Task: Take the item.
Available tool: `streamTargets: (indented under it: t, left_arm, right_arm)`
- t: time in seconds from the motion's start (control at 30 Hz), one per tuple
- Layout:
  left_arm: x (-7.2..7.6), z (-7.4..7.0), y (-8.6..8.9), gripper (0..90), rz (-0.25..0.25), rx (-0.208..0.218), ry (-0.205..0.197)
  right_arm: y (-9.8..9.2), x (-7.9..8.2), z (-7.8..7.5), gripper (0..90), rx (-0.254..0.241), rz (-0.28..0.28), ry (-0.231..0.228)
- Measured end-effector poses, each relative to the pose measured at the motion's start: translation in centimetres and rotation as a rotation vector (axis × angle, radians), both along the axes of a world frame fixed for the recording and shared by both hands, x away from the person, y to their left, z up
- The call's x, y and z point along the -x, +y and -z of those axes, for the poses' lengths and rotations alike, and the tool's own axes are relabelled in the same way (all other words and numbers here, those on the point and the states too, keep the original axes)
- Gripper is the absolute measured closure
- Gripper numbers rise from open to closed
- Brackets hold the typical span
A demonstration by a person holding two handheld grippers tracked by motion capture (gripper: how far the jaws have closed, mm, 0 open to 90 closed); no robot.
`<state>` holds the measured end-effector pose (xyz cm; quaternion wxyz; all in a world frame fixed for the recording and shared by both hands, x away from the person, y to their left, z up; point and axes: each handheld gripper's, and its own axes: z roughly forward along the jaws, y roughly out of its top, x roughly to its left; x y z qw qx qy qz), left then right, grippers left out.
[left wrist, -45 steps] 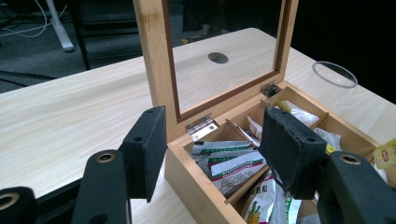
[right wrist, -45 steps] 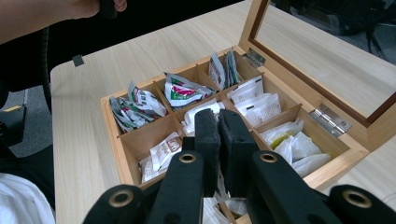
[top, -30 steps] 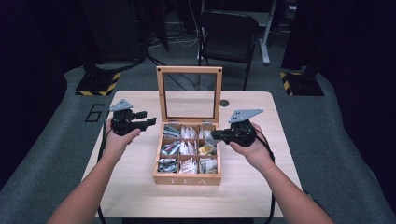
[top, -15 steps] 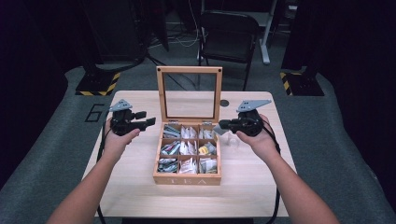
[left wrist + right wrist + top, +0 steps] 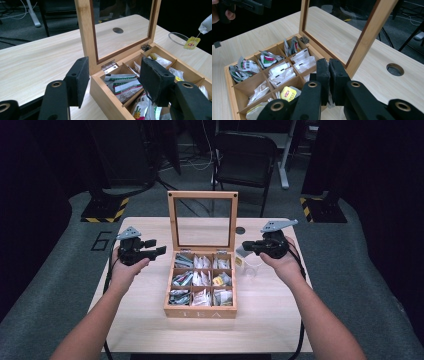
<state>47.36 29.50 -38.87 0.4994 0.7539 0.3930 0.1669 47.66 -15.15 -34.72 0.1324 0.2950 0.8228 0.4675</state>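
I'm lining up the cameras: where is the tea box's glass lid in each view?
High view: glass lid stands upright at centre, behind the compartments.
Left gripper view: lid at top centre.
Right gripper view: lid at upper right, its frame slanting.
Shared landmark: the round hole in the tabletop beyond the lid.

A light wooden table (image 5: 150, 320) with a round cable hole (image 5: 240, 230) stands on grey carpet. Behind it, a black chair (image 5: 245, 157) sits empty, while yellow-and-black hazard-striped bases (image 5: 104, 210) flank the floor and loose cables (image 5: 200, 162) trail beyond.
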Motion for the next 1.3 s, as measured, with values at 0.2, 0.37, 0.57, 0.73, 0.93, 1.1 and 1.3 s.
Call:
streamTargets:
  t: [0.2, 0.37, 0.57, 0.73, 0.93, 1.1, 1.3]
  left_arm:
    - [0.1, 0.3, 0.4, 41.1, -0.009, 0.007, 0.003]
    - [0.3, 0.7, 0.5, 41.1, -0.016, 0.01, 0.006]
    - [0.4, 0.8, 0.8, 41.1, -0.016, 0.003, 0.013]
    - [0.5, 0.9, 0.8, 41.1, -0.023, 0.006, 0.012]
    - [0.7, 0.7, 0.9, 41.2, -0.025, 0.004, 0.01]
    - [0.8, 0.7, 1.1, 41.2, -0.031, 0.004, 0.012]
    - [1.0, 0.5, 1.3, 41.1, -0.032, -0.003, 0.01]
  right_arm:
    - [-0.8, -0.4, 0.2, 86.4, -0.002, 0.015, -0.004]
    - [-1.4, -0.6, 0.4, 86.4, 0.003, 0.035, 0.002]
    - [-2.2, -1.0, 0.8, 86.4, 0.004, 0.057, 0.0]
    - [-2.7, -1.5, 0.9, 86.4, 0.006, 0.076, 0.005]
    - [-3.2, -2.0, 1.0, 86.3, 0.01, 0.093, 0.001]
    - [-3.6, -2.3, 1.1, 86.3, 0.008, 0.107, 0.003]
    - [-4.0, -2.7, 1.5, 86.3, 0.013, 0.126, 0.01]
